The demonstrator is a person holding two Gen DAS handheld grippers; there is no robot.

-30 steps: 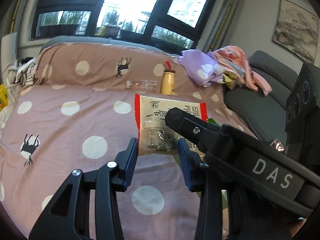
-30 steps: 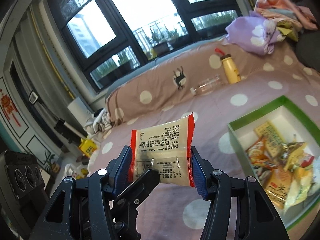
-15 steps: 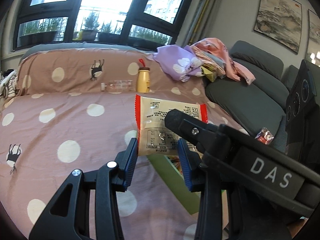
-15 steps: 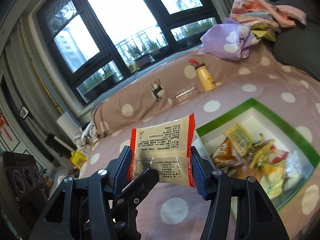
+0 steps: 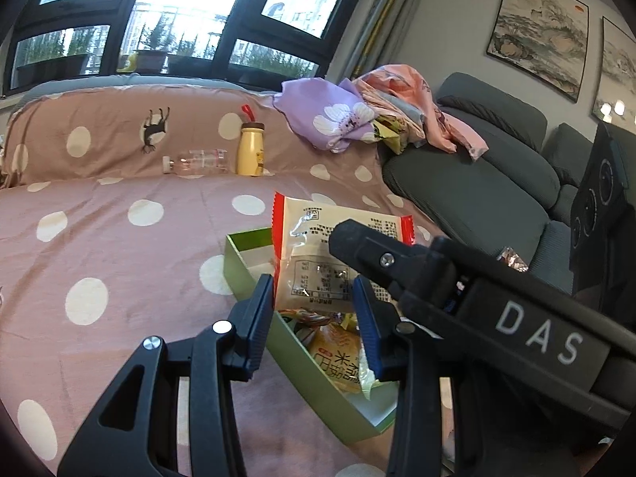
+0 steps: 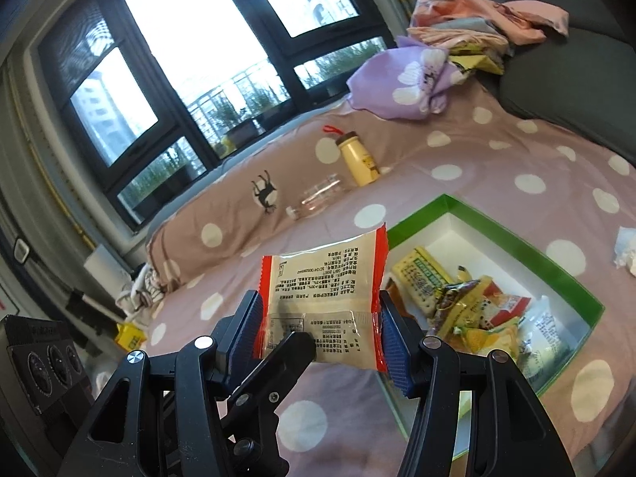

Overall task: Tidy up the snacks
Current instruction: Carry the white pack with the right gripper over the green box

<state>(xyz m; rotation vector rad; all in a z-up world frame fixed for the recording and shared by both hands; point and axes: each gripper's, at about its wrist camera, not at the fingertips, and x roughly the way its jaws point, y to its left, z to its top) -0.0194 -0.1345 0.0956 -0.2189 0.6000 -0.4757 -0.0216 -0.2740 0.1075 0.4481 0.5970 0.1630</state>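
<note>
Only the right wrist view shows the box's (image 6: 572, 290) snacks (image 6: 473, 310) fully.

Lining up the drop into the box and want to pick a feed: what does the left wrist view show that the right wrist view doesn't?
Only the left wrist view shows the framed paintings on the wall and a small wrapped candy on the grey sofa.

Only the right wrist view shows the box's whole inside, a crumpled tissue beyond the box, and a yellow carton off the bed's far side.

Both show the snack packet, both grippers closed on it, the green box, and the yellow bottle.
</note>
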